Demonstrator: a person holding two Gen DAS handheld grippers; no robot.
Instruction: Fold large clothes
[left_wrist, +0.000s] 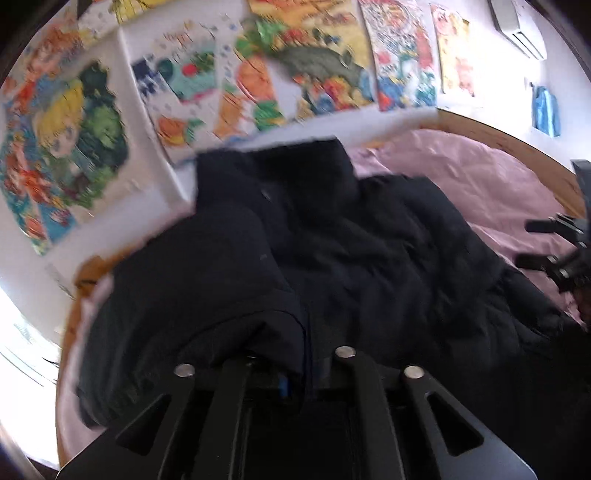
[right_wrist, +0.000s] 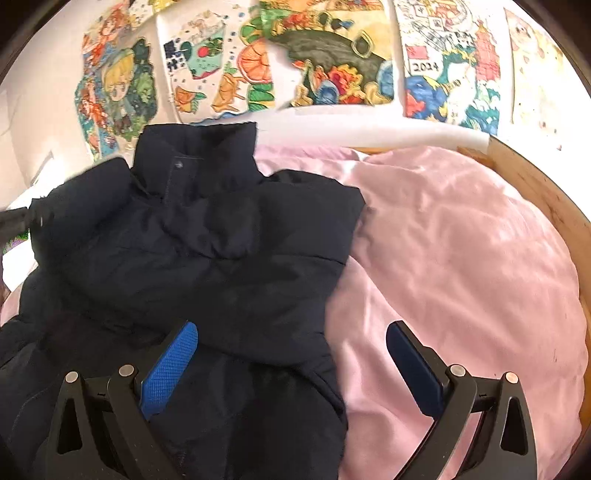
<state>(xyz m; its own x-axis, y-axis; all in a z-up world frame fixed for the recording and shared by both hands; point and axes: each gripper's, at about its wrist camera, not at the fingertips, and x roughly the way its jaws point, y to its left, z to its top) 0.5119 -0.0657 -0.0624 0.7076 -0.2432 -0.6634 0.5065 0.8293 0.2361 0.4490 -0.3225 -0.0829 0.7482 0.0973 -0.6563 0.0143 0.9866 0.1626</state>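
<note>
The left gripper (left_wrist: 291, 373) is clamped on a fold of the dark jacket (left_wrist: 332, 258) at the bottom centre of its frame. The right gripper (right_wrist: 291, 354) hangs wide open over the jacket's (right_wrist: 207, 251) lower right edge, at the bottom of its frame. The jacket lies on the pink bed cover (right_wrist: 461, 258), collar toward the top. A wall drawing (right_wrist: 443, 66) at upper right reads "2024".
</note>
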